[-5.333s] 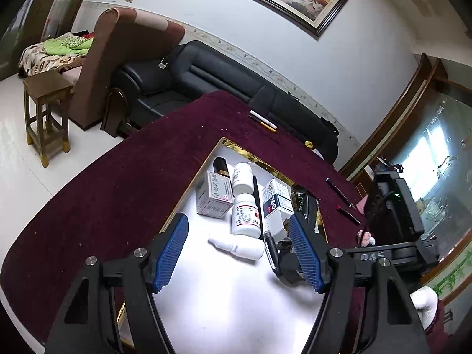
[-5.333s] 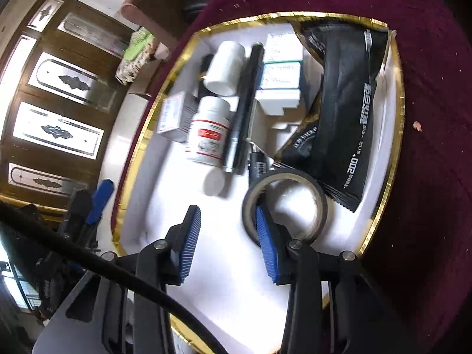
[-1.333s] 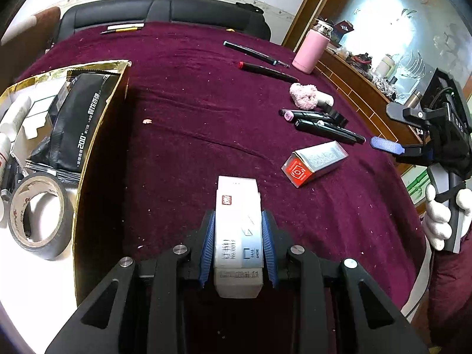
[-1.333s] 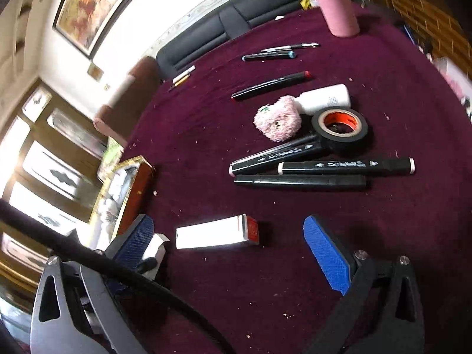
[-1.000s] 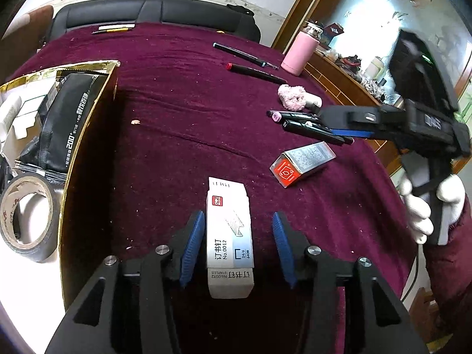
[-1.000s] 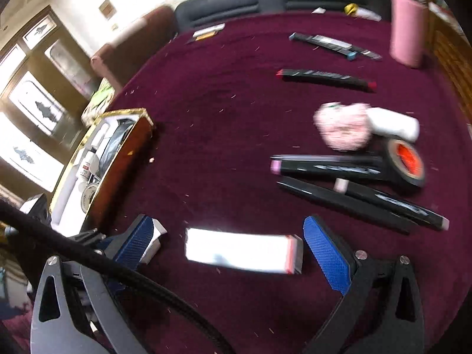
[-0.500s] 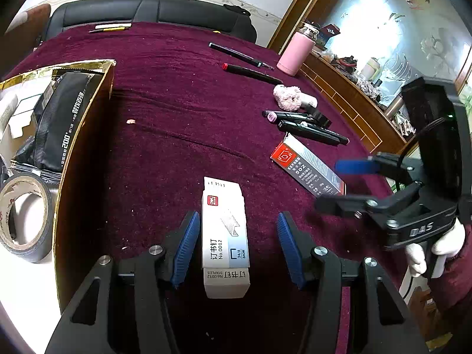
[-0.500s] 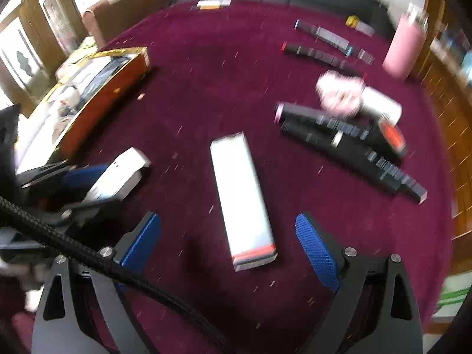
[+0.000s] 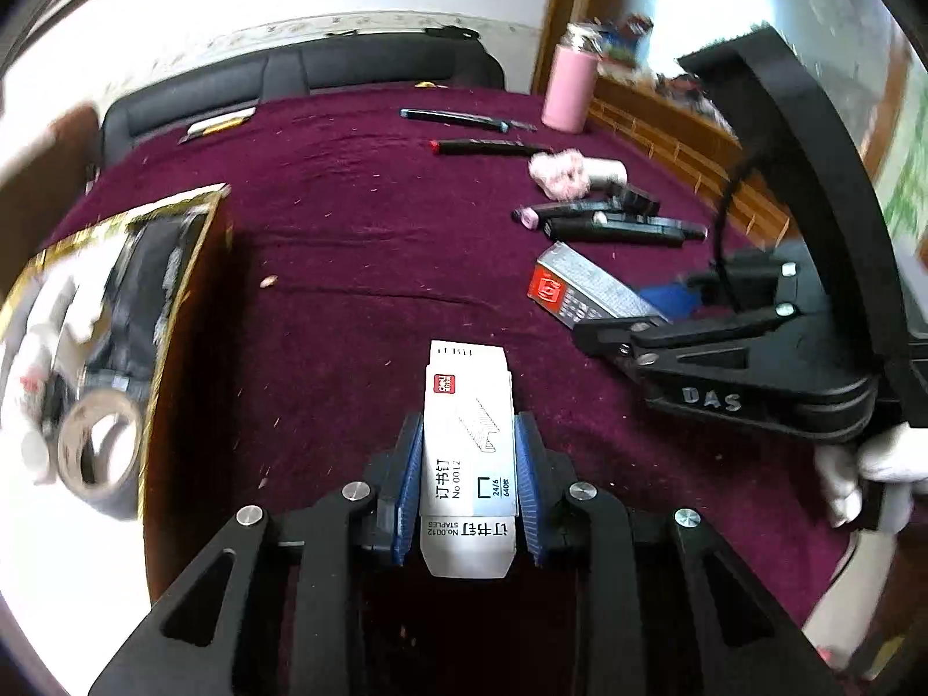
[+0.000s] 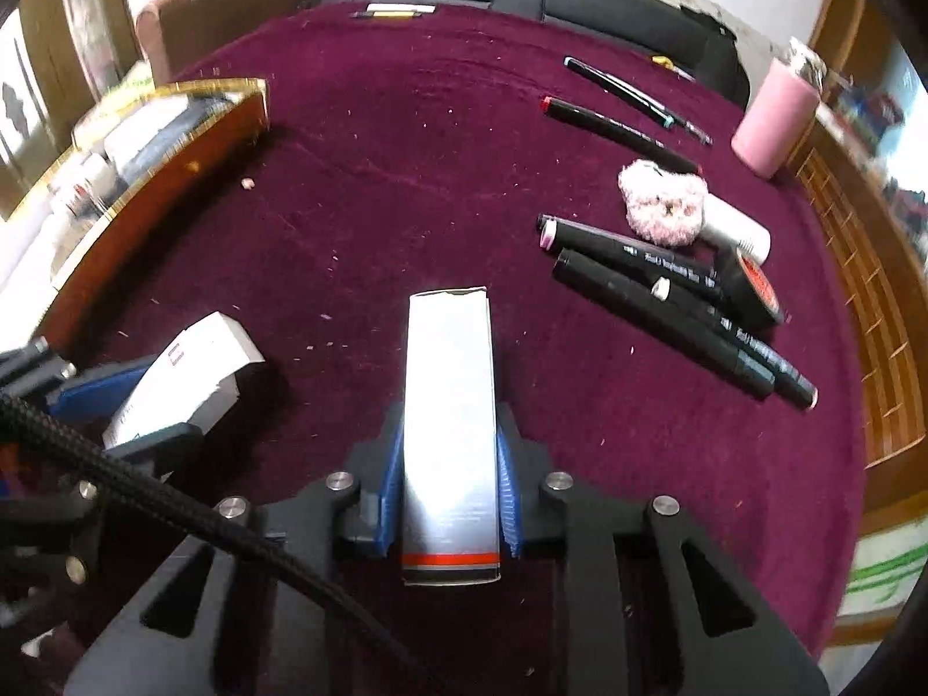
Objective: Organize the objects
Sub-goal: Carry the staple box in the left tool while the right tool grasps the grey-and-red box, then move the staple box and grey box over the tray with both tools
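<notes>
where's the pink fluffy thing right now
In the right wrist view the pink fluffy thing lies on the maroon tablecloth at upper right, against a white bottle, just beyond the black markers.

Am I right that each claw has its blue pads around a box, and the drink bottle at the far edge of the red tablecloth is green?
Not quite: the bottle is pink, as the right wrist view shows. The rest holds: the left claw is closing on the staples box and the right claw on the silver box.
</notes>
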Demonstrator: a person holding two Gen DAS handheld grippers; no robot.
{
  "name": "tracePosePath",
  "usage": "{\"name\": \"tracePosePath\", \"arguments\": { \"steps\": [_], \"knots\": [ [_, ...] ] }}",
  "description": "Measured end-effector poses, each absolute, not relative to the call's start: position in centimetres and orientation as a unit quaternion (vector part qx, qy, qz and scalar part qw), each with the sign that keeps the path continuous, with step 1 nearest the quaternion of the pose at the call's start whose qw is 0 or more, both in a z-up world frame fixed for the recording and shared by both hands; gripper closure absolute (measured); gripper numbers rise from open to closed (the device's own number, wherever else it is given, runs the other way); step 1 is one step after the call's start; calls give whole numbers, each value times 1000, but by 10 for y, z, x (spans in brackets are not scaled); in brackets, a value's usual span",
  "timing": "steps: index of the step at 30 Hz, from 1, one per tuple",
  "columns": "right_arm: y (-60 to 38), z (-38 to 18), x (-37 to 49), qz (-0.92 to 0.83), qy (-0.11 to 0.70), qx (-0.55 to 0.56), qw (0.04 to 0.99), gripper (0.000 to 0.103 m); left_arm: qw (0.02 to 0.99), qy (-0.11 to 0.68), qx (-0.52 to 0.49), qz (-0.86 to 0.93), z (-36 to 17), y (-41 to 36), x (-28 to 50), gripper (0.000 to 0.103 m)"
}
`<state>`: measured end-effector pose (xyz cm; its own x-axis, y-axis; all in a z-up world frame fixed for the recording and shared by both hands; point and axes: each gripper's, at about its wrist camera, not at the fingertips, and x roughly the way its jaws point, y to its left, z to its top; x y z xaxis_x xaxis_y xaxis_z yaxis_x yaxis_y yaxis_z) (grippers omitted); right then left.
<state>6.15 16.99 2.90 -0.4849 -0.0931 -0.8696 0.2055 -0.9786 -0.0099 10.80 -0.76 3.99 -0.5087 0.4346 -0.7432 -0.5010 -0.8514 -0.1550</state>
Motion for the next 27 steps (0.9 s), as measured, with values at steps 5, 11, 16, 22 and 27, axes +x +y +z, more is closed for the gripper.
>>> {"name": "tracePosePath", "arguments": {
  "steps": [5,11,16,22,27],
  "knots": [
    [167,55,76,-867,-8,481,127,78,284,-24,-402,870,61,-41,128,78],
    [127,89,77,-854,-66,466,222,78,231,-52,-356,904,99,-113,142,77],
    [68,90,63,-816,-103,484,299,77,138,-60,-363,920,97,-181,135,77],
    [-7,74,53,-782,-89,512,345,77,64,-64,-389,917,75,-234,118,77],
    [-55,54,42,-759,-76,538,360,77,34,-45,-410,910,63,-255,90,77]
  ]
}}
